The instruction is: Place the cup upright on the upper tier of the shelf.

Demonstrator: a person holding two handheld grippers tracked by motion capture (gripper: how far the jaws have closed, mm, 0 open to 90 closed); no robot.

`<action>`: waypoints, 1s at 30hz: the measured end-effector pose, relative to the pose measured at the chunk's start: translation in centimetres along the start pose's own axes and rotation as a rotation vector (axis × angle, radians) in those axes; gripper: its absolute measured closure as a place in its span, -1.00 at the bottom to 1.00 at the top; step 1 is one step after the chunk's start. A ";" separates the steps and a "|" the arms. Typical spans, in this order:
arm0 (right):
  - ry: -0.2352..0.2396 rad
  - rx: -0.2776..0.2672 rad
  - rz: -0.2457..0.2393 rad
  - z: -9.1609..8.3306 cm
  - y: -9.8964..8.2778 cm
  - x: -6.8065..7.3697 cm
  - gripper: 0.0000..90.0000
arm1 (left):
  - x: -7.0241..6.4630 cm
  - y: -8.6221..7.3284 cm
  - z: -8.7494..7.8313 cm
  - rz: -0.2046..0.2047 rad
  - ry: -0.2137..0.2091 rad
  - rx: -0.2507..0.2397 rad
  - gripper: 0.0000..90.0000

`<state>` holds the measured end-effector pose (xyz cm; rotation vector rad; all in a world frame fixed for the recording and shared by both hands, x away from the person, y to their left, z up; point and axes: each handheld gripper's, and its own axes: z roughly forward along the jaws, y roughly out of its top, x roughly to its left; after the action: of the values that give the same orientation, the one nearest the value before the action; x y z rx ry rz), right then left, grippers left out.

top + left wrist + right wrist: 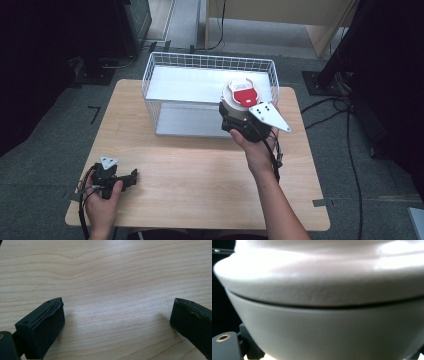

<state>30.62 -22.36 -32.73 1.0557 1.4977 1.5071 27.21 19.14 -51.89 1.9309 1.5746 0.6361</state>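
Overhead light even; room edges dark; right gripper view blurred, glare-washed; jaws cast soft shadows

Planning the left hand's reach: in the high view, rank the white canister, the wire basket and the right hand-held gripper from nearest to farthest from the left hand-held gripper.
1. Wire basket, far side of the table, centre; its near left corner is closest.
2. Right hand-held gripper, to the right at the basket's front.
3. White canister, held just beyond it, over the basket.

Left hand-held gripper rests front-left.

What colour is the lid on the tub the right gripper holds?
The lid is white with a red patch, clearest in the high view.
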 end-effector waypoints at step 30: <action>-0.096 0.030 -0.012 7.7 2.5 -2.3 -0.81 | 0.0 0.0 0.0 0.000 0.000 -0.001 -1.00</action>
<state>38.74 -21.68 -30.55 1.1190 1.4617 1.4088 27.21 19.13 -51.89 1.9300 1.5747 0.6366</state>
